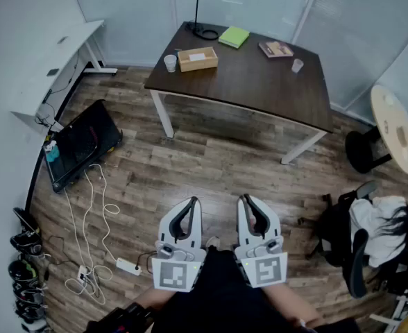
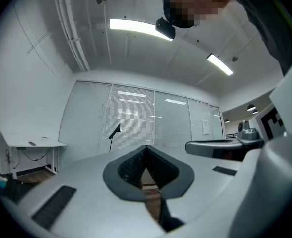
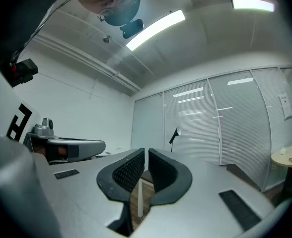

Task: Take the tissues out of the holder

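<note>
A light wooden tissue holder (image 1: 198, 59) with white tissue showing on top sits on the far left part of a dark brown table (image 1: 259, 89). Both grippers are held close to my body, over the wood floor and well short of the table. My left gripper (image 1: 193, 200) (image 2: 146, 147) has its jaws closed to a point with nothing between them. My right gripper (image 1: 244, 198) (image 3: 146, 150) stands beside it, pads together but for a thin slit, also holding nothing. Neither gripper view shows the holder.
The table also carries a paper cup (image 1: 170, 62), a green notepad (image 1: 234, 37), a book (image 1: 276, 48), a small glass (image 1: 298, 65) and a black lamp (image 1: 198, 9). On the floor at left lie a black case (image 1: 82, 144) and white cables (image 1: 93, 220). A chair with clothes (image 1: 370, 234) stands at right.
</note>
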